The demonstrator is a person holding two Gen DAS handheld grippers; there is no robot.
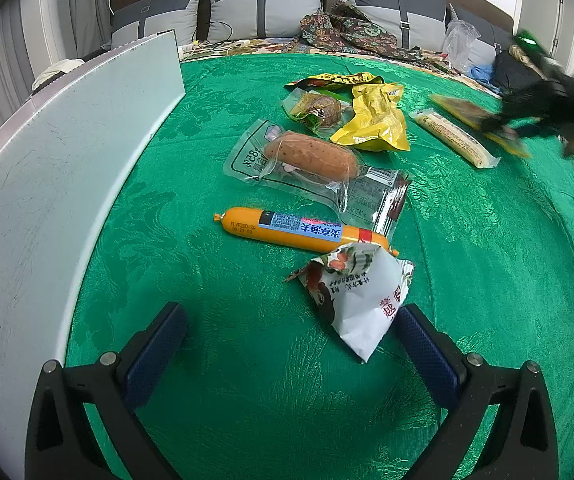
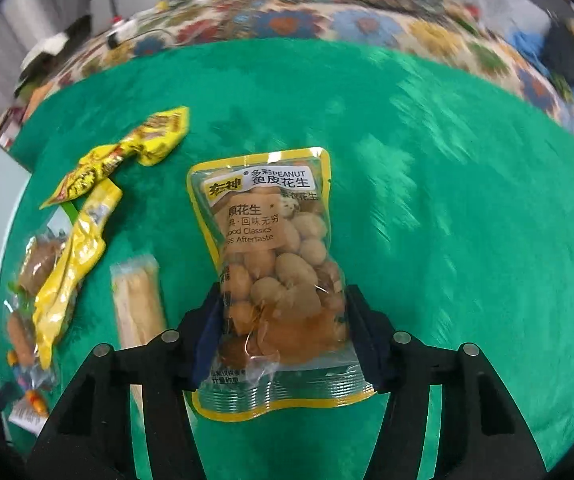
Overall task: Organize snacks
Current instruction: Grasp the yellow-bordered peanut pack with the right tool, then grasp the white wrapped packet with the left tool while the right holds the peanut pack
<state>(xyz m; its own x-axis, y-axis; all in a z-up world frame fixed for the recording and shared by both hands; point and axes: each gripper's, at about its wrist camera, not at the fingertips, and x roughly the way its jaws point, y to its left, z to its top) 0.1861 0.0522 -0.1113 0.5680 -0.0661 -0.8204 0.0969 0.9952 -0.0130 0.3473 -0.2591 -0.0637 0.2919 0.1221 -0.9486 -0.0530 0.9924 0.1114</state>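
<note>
Right gripper [image 2: 283, 320]: jaws closed onto the peanut bag [image 2: 271, 264], blue pads pressing its two long sides at the lower half. Bag is clear with a yellow border, label end pointing away from the gripper, over the green tablecloth [image 2: 447, 200].

Left gripper [image 1: 291, 324]: jaws wide apart, nothing clamped. Its right pad just touches or overlaps the edge of a white snack packet [image 1: 361, 304] with red print; can't tell which.

Relative to the orange sausage stick [image 1: 303, 234], from the left wrist view:
- white packet just in front, overlapping its right end
- clear-wrapped brown bun [image 1: 311, 156] just behind
- yellow wrappers [image 1: 375, 120] and a small clear pack with a brown snack [image 1: 319, 110] further behind
- pale long stick pack [image 1: 453, 138] well to the right and behind
- white board [image 1: 47, 184] well to the left, along the cloth's edge
</note>
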